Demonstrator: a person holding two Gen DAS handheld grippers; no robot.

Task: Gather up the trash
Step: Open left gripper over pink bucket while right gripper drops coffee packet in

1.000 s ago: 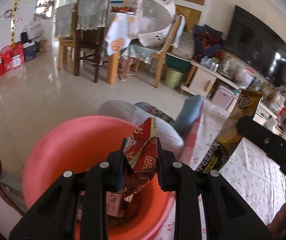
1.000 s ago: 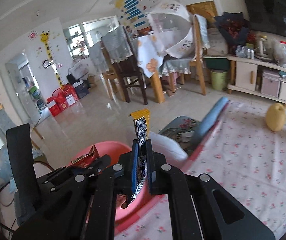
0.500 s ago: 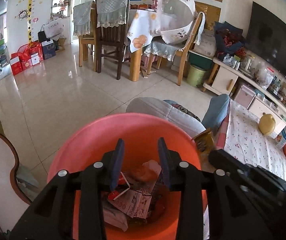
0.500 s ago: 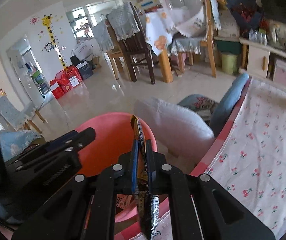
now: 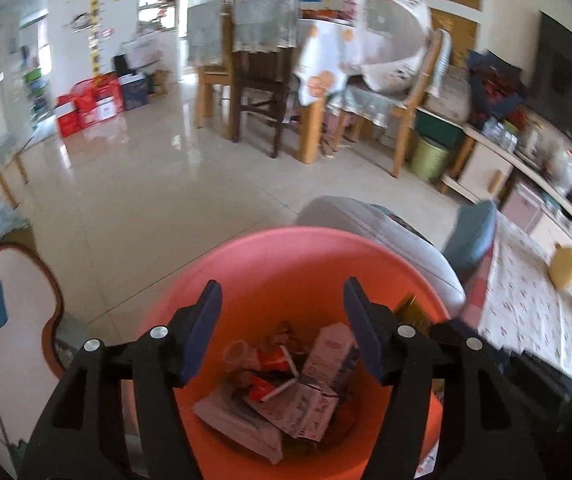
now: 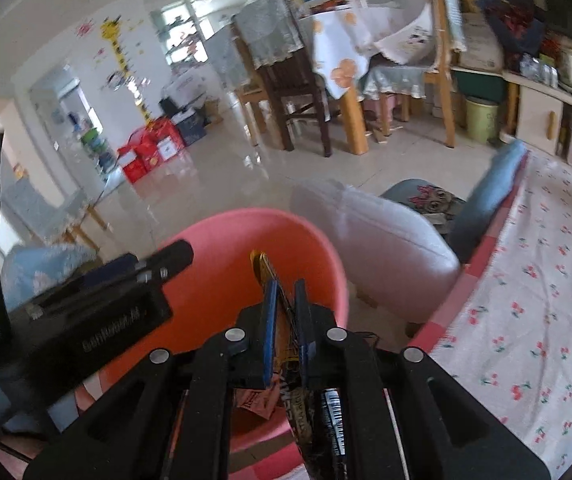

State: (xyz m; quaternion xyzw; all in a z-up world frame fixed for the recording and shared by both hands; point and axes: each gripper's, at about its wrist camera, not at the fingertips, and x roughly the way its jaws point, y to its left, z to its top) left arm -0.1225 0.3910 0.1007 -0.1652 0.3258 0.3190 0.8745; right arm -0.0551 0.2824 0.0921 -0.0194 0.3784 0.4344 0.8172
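**Right wrist view: long wrapper held over the pink bin, left gripper empty above the trash**

Right wrist view shows the right gripper closed tight on a long, thin snack wrapper, gold at the top and dark lower down. The wrapper runs lengthwise along the fingers: its gold tip pokes out ahead of the fingertips and its dark tail hangs back beneath the gripper. That tip sits directly over the open mouth of the pink bin, so the bin lies straight below and just ahead of the gripper. By this reading, letting go is all the drop needs, though the trailing tail near the closest rim could catch on it.

Left wrist view shows the left gripper pointing down into the same bin. Its jaws have just been opening and now stand well apart with nothing between them. Below lie a red wrapper, a small white carton and flattened white packaging. The gold tip of the long wrapper peeks in at the right of the bin, beside the left gripper's right finger.

Both grippers are close over the bin; only the right one carries anything.

Readable writing is scarce. The side of the left gripper, seen from the right wrist, carries pale lettering too blurred to make out for certain. The wrapper's dark tail shows a barcode and part of a printed word, not legible. Print on the carton is too small to read.

A grey cushion lies just beyond the bin, beside a cherry-print cloth.
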